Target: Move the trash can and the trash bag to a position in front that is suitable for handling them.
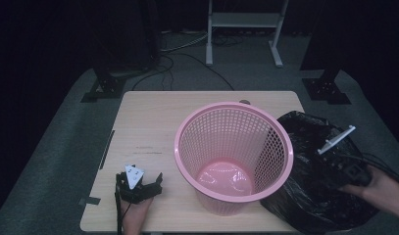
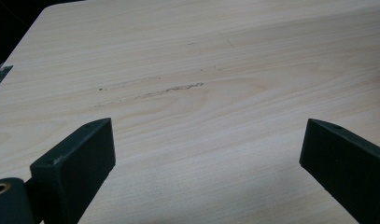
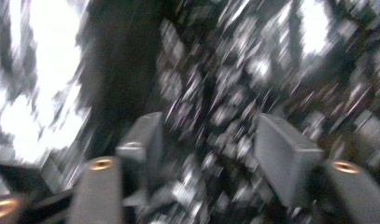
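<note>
The table [image 1: 153, 122] has a pale wood-grain top with rounded corners; faint dark scuff marks cross its surface. It stands on grey carpet floor [image 1: 55, 147]. Behind the table, a white metal frame [image 1: 243, 29] rests on two feet. Black cables [image 1: 187, 54] run across the floor near it. Dark stand bases [image 1: 106, 83] sit at the left and right of the table's far edge. The far part of the room is dark.

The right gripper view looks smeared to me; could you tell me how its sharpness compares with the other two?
Right gripper view: heavy motion blur over the crinkled black plastic bag. Left gripper view: sharp, evenly lit pale wooden tabletop. High view: dim but clear, pink plastic mesh basket well defined.
</note>
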### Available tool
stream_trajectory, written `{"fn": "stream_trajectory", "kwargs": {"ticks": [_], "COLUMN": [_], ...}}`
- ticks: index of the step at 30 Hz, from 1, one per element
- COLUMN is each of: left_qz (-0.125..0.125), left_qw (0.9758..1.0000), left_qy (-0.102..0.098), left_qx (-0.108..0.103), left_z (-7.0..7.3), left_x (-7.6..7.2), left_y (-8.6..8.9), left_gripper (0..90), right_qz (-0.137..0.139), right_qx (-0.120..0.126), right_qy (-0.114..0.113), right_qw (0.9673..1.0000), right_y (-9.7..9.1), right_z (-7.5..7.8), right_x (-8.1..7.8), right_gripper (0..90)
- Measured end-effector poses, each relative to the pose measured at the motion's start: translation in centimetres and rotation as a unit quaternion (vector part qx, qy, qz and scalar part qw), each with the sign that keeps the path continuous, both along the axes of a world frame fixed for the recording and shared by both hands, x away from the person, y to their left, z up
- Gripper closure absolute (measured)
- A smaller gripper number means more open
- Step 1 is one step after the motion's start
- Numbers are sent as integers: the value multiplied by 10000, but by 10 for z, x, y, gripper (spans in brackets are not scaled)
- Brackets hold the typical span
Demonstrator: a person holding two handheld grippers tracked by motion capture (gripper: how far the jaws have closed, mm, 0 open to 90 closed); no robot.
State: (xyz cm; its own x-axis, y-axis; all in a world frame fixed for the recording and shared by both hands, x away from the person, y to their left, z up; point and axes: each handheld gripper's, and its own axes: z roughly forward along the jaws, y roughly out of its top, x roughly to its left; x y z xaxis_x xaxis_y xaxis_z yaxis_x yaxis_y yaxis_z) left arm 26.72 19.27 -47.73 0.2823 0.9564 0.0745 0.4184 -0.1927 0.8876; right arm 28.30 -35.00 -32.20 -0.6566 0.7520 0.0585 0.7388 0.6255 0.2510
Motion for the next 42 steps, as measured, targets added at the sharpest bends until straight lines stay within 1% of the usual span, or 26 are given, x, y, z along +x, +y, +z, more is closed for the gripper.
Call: {"fn": "stream_trajectory", "kwargs": {"ticks": [1, 2, 4, 6, 7, 8, 9, 10, 11, 12, 13, 16, 18, 19, 20, 21, 23, 24, 27, 30, 31, 32, 33, 35, 37, 42], "left_qz": [1, 1, -1, -1, -6, -11, -17, -31, -37, -49, -54, -73, -75, -75, -72, -72, -73, -70, -62, -70, -62, -62, -62, -61, -56, -59], "left_qw": [10000, 10000, 10000, 10000, 10000, 10000, 10000, 10000, 9999, 9999, 9999, 9999, 9999, 9999, 9999, 9999, 10000, 10000, 10000, 10000, 10000, 10000, 10000, 9999, 9999, 9999], "left_qy": [-3, -3, -8, -23, -14, -3, 3, 13, 22, 39, 45, 46, 42, 42, 43, 43, 37, 31, 27, 22, 13, 13, 11, 30, 33, 39], "left_qx": [0, 0, -17, -42, -46, -58, -66, -78, -92, -98, -103, -94, -78, -78, -74, -74, -55, -51, -50, -29, -43, -43, -72, -106, -111, -121], "left_z": [0, 0, 0, 0, 0, 0, 0, 0, 0, 0, 0, 0, 0, 0, 0, 0, 0, 0, 0, 0, 0, 0, 0, 0, 0, 0], "left_x": [0, 0, 0, 0, 0, 0, 0, 0, 0, 1, 1, 1, 1, 1, 1, 1, 1, 1, 1, 0, 0, 0, 0, 0, 0, 0], "left_y": [0, 0, 0, 0, 1, 1, 1, 1, 1, 2, 2, 2, 1, 1, 1, 1, 1, 1, 1, 0, 1, 1, 1, 2, 2, 2], "left_gripper": [25, 25, 25, 25, 25, 25, 25, 25, 25, 25, 26, 26, 26, 26, 27, 35, 36, 36, 36, 39, 38, 38, 39, 39, 39, 39], "right_qz": [-34, -34, -107, -250, -250, -253, -253, -344, -344, -437, -515, -543, -512, -479, -344, -396, -361, -339, -224, -187, -162, -49, -88, -92, -189, -208], "right_qx": [-14, -14, -100, -221, -221, -395, -395, -659, -659, -551, -523, -535, -618, -652, -695, -814, -729, -772, -793, -798, -834, -891, -1044, -930, -1047, -1065], "right_qy": [-59, -59, -91, 77, 77, 290, 290, 391, 391, 531, 627, 675, 655, 740, 669, 587, 595, 488, 508, 514, 531, 639, 604, 781, 731, 629], "right_qw": [10000, 10000, 9999, 9994, 9994, 9985, 9985, 9965, 9965, 9961, 9953, 9948, 9946, 9940, 9947, 9942, 9949, 9952, 9953, 9953, 9950, 9940, 9927, 9926, 9916, 9921], "right_y": [2, 2, 6, 10, 10, 12, 12, 12, 12, 9, 8, 7, 9, 10, 11, 13, 15, 15, 18, 21, 22, 22, 21, 18, 15, 7], "right_z": [-2, -2, -15, -38, -38, -58, -58, -76, -76, -91, -96, -112, -120, -123, -125, -125, -124, -124, -121, -121, -121, -120, -117, -108, -94, -49], "right_x": [8, 8, 26, 45, 45, 56, 56, 62, 62, 66, 67, 66, 65, 65, 64, 63, 63, 64, 63, 62, 62, 61, 60, 60, 59, 57], "right_gripper": [326, 326, 284, 274, 274, 273, 273, 274, 274, 273, 271, 273, 297, 294, 307, 322, 376, 431, 594, 800, 840, 856, 865, 874, 877, 880]}}
